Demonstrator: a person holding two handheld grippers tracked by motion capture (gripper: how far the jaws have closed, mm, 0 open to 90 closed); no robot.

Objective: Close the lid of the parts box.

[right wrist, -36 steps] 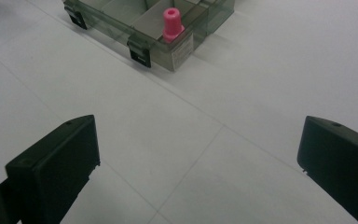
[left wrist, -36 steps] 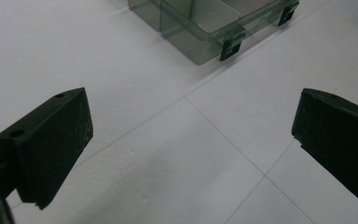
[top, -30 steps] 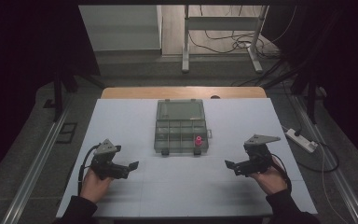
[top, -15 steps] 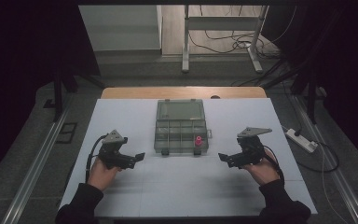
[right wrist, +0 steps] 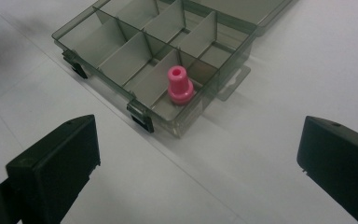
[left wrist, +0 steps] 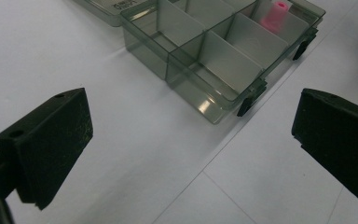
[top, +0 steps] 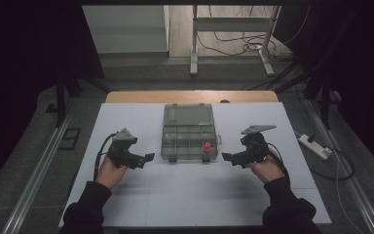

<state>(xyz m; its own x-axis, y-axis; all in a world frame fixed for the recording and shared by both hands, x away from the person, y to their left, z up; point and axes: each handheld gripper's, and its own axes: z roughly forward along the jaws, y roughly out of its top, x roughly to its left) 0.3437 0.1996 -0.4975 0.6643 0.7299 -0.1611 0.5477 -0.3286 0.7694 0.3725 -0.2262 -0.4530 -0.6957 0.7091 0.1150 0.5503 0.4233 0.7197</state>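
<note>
Both hand-held grippers moved nearer the box, pink piece upright.

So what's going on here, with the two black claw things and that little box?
A person sits at a white table, holding a two-jaw gripper in each hand. The left gripper and the right gripper both have their jaws open and grip nothing, one on each side of a clear compartment box with its lid open. One small pink piece stands upright in the box's near corner compartment on the right gripper's side. Neither gripper touches the box.
</note>
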